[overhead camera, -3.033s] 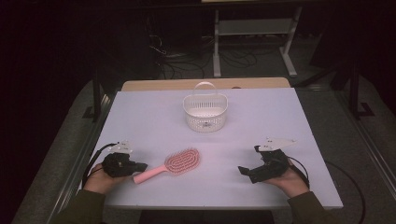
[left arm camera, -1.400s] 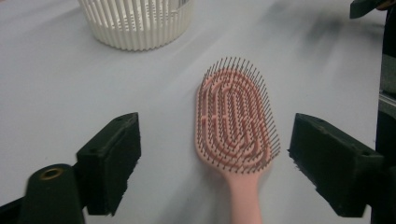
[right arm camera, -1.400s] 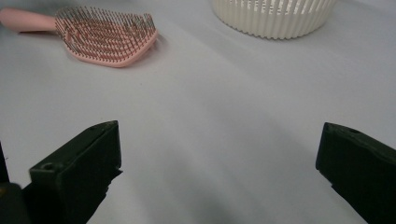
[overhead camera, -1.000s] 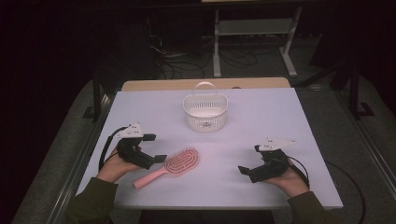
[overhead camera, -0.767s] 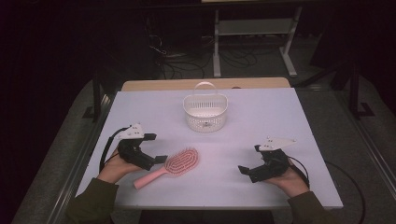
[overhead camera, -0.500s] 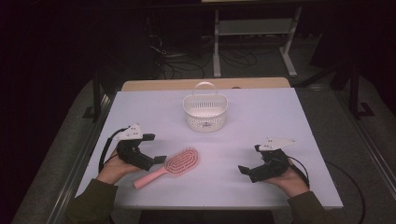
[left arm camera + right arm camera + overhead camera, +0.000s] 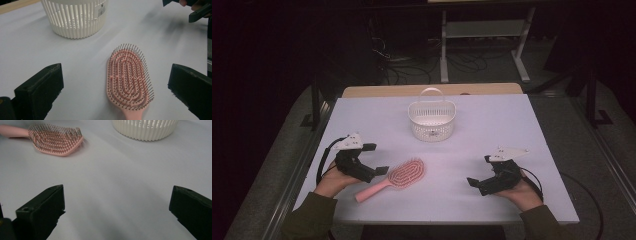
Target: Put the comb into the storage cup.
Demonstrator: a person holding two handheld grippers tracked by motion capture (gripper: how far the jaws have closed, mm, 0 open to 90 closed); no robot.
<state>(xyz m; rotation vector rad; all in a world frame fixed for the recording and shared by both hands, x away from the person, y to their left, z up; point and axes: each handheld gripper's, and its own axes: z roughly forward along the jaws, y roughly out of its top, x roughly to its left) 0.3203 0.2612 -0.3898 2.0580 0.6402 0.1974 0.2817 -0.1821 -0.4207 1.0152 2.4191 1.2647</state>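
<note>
The pink brush (image 7: 394,178) lies flat, bristles up, near the desk's (image 7: 512,130) left front, nearer than the white basket (image 7: 431,120). The left gripper (image 7: 371,159) hovers just left of it, fingers wide apart and empty. The right gripper (image 7: 479,171) sits at right, fingers spread, holding nothing.
</note>
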